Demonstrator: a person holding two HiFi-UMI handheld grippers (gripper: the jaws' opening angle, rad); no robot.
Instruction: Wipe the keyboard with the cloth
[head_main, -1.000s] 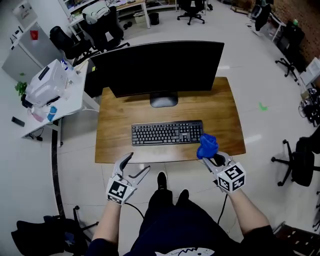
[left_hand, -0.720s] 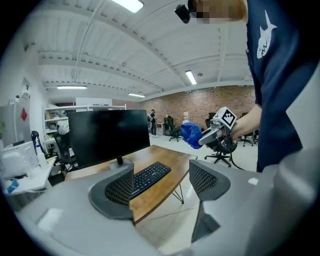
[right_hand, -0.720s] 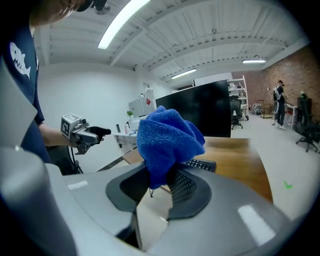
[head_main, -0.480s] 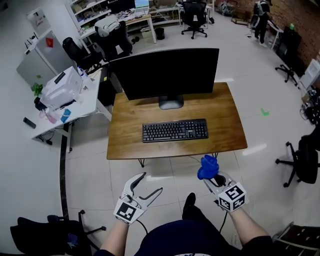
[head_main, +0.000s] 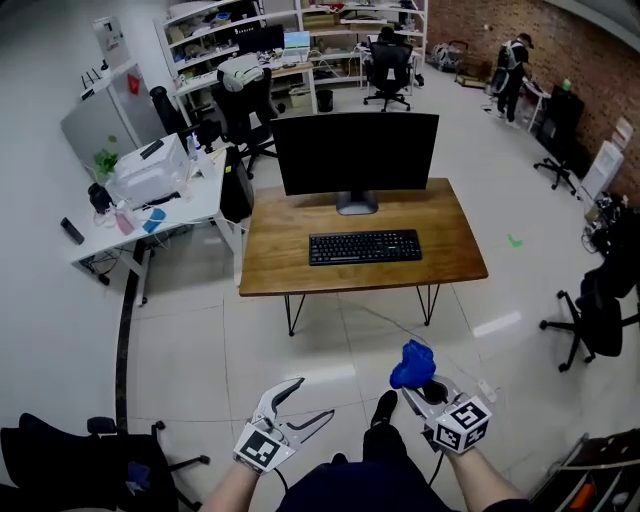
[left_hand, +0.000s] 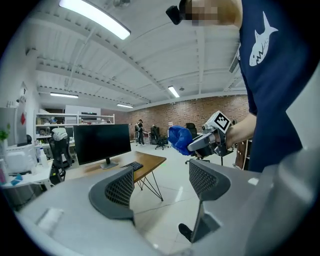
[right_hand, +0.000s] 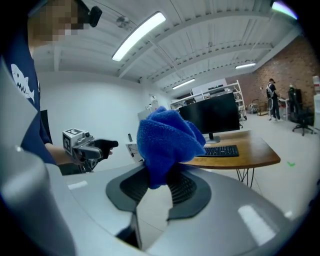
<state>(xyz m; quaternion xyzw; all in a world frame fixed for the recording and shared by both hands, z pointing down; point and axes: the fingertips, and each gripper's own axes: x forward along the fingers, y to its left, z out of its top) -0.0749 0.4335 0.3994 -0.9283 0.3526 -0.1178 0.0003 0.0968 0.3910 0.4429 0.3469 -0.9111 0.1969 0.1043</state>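
Observation:
The black keyboard (head_main: 365, 246) lies on a wooden desk (head_main: 455, 250) in front of a dark monitor (head_main: 357, 150), well ahead of me. Both grippers hang over the tiled floor, far short of the desk. My right gripper (head_main: 417, 383) is shut on a bunched blue cloth (head_main: 411, 364), which fills the middle of the right gripper view (right_hand: 167, 142). My left gripper (head_main: 312, 399) is open and holds nothing; its fingers (left_hand: 117, 192) stand wide apart. In the left gripper view the keyboard (left_hand: 133, 165) shows small and the cloth (left_hand: 181, 139) sits at the right.
A white side desk (head_main: 190, 205) with a printer (head_main: 148, 168) stands left of the wooden desk. Black office chairs (head_main: 245, 105) are behind it, another chair (head_main: 598, 315) is at the right. Shelves line the back wall, and a person (head_main: 512, 62) stands far back right.
The view has pulled well back from the desk. Both grippers, earlier at the desk's front edge, now hang over the floor. The right one keeps the cloth; the left stays open.

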